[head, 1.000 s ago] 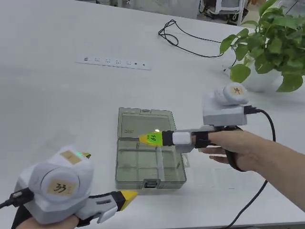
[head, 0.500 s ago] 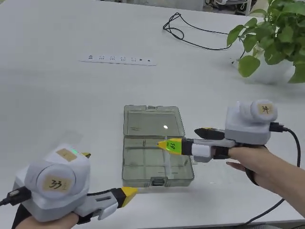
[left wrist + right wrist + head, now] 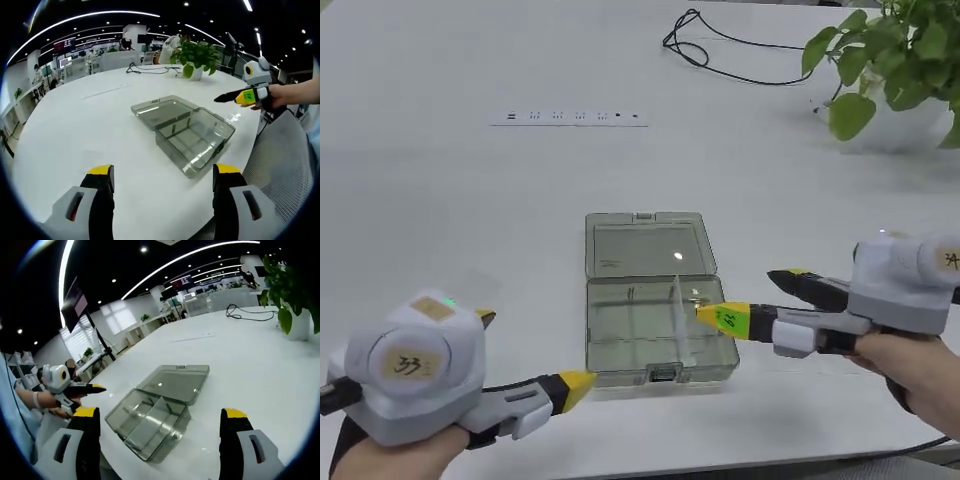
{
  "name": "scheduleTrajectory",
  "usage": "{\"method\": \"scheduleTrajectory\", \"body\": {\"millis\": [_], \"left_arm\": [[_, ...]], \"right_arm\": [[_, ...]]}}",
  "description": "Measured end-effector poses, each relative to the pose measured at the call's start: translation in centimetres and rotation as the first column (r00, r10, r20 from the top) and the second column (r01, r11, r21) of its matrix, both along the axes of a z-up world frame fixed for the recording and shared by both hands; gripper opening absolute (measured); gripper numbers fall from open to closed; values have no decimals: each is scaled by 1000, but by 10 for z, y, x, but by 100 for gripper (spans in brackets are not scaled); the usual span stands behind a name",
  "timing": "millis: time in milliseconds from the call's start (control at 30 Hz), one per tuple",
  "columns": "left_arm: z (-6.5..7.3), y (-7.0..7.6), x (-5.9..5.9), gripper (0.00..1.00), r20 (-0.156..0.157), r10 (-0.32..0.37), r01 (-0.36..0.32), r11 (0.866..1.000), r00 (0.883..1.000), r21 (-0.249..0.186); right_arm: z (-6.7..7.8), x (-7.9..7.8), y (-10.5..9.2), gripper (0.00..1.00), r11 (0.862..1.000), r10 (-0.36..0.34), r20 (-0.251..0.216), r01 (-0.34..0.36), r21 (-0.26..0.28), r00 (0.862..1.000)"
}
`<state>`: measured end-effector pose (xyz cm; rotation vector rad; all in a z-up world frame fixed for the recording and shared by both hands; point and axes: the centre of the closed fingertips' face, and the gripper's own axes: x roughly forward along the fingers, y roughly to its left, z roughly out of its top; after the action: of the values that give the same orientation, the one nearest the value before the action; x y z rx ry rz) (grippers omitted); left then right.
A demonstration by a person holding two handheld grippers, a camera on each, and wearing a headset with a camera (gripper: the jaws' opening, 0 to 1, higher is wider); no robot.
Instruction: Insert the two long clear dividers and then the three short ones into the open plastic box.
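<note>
The white desk point(image 3: 470, 200) carries the open plastic box point(image 3: 620, 372) near its front edge, with the lid point(image 3: 640, 245) laid back toward the far edge. The right gripper point(image 3: 740, 294) hangs at the box's right wall, jaws spread and empty. The left gripper point(image 3: 535, 348), likewise parted and bare, sits off the front-left corner. One clear divider point(image 3: 677, 318) stands in the tray, its long axis running hinge to latch, just left of the right jaws, so that hand looks nearer.
</note>
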<state>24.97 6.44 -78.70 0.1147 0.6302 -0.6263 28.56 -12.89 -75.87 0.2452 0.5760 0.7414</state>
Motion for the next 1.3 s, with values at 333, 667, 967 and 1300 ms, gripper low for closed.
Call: {"method": "scheduleTrajectory", "body": {"millis": [333, 667, 967, 1300], "left_arm": [[-4, 19, 4, 82, -14, 26, -26, 1000, 1000, 5], [-7, 49, 12, 83, -32, 79, -78, 996, 996, 40], [-17, 84, 20, 80, -98, 105, -91, 986, 990, 136], [-33, 113, 32, 74, -182, 98, -52, 970, 978, 239]], "right_arm": [[6, -10, -5, 100, 997, 55, 95, -49, -65, 994], [10, -20, -11, 100, 986, 112, 130, -94, -139, 985], [8, -24, -11, 100, 969, 169, 149, -137, -205, 974], [2, -26, -21, 100, 962, 163, 160, -121, -243, 974]]}}
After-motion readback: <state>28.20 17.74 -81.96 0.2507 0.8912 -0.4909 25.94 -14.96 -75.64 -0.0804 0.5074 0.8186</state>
